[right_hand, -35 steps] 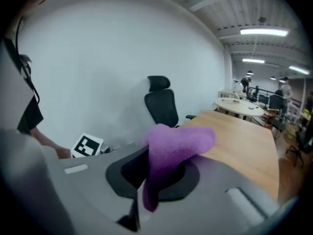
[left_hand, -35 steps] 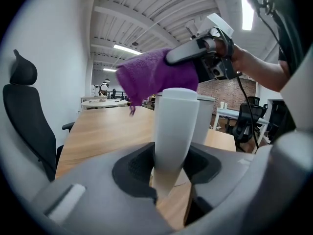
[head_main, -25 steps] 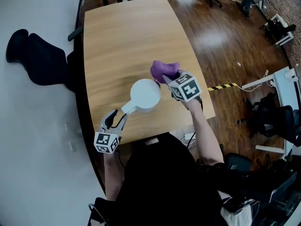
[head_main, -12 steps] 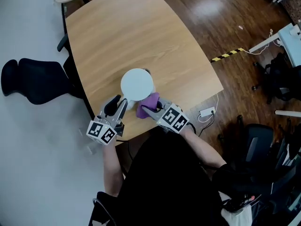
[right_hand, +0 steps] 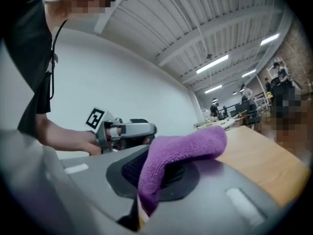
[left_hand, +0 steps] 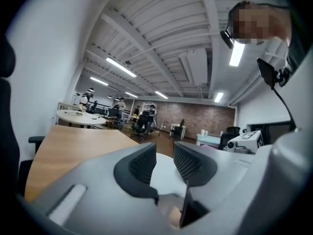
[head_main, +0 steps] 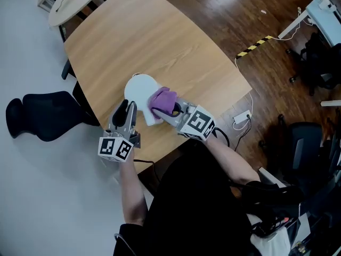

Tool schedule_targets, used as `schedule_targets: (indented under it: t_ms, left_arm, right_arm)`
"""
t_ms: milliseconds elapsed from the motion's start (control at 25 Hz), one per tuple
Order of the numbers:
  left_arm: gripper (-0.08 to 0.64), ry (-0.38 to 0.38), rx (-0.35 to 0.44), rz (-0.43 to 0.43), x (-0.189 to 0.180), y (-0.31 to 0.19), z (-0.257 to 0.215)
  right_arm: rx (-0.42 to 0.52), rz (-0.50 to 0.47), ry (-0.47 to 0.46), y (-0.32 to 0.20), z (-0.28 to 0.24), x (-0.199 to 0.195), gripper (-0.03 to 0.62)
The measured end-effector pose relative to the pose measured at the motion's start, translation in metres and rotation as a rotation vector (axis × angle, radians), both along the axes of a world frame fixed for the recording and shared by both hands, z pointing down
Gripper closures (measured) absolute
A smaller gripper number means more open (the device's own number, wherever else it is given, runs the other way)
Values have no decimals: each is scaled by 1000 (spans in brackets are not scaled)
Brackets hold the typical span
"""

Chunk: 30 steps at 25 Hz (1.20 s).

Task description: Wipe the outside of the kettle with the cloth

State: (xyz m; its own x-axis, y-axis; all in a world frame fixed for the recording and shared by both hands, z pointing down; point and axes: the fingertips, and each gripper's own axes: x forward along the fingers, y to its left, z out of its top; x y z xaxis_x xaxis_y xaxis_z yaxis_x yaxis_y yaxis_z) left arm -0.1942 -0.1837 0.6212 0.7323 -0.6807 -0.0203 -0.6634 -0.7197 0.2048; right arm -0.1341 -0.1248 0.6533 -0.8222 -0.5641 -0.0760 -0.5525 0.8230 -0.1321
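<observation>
Wiping is judged under way. The kettle (head_main: 139, 88), near the table (head_main: 160, 41) edge, is clamped at a white part by the left gripper (head_main: 127, 106), its jaws just closed. The cloth (head_main: 162, 100) is pinched in the right gripper (head_main: 169, 110) at the kettle's side. A steady sweep round the wall is called for next

Bright even light from ceiling strips (left_hand: 120, 67); sheen on wood floor (head_main: 224, 15); gripper views fisheye, dark corners, foreground soft

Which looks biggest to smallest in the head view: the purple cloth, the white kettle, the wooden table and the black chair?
1. wooden table
2. black chair
3. white kettle
4. purple cloth, not far behind the kettle, which it partly covers
</observation>
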Motion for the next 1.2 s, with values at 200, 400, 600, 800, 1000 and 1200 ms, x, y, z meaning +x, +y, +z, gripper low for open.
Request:
schedule_targets:
  t_ms: [200, 400, 600, 800, 1000, 1200]
  left_arm:
    - [364, -239, -35, 81, 44, -6, 36]
    - [367, -280, -37, 53, 66, -24, 48]
    - [371, -260, -43, 5, 69, -35, 63]
    - [371, -223, -41, -22, 59, -43, 60]
    - [371, -207, -42, -56, 61, -48, 44]
    - [371, -197, -49, -62, 55, -46, 56]
  right_arm:
    - [-120, -85, -56, 3, 78, -10, 569]
    - [-540, -62, 20, -27, 221, -10, 569]
    - [-767, 32, 133, -33, 281, 18, 568]
    - [-538, -230, -367, -12, 142, 23, 569]
    - [-423, -372, -477, -1, 97, 8, 569]
    - [-761, -117, -179, -22, 249, 3, 569]
